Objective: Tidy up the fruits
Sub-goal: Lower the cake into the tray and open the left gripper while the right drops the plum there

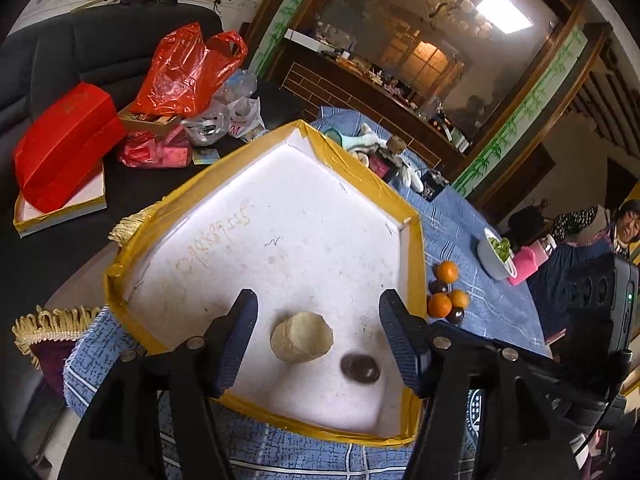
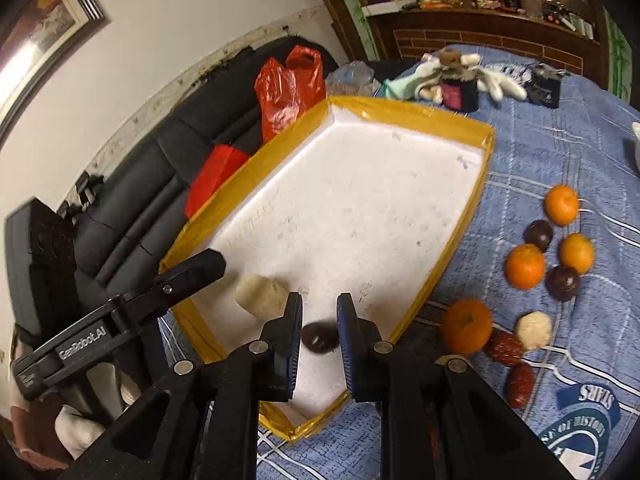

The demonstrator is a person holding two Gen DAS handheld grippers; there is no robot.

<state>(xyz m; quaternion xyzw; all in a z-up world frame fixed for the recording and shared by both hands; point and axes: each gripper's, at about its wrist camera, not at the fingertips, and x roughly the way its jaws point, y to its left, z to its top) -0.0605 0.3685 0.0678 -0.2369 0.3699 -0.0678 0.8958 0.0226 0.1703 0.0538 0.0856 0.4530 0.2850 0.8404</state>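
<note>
Two grippers hang over the white tray (image 2: 400, 184): the left gripper (image 1: 318, 336) gapes wide and empty above a pale chunk (image 1: 302, 337); the right gripper (image 2: 319, 344), half-parted, brackets a dark fruit (image 2: 319, 336) without evident grip. Depositing appears underway. Oranges (image 2: 525, 266) wait at three o'clock on the blue cloth (image 2: 560, 152), likely the next pickup.

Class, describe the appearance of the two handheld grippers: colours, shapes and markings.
Both the left gripper and the right gripper are black plastic with ribbed dark-blue fingers and round silver bolts. The left gripper's side carries white "GenRobot.AI" lettering, visible in the right view.
</note>
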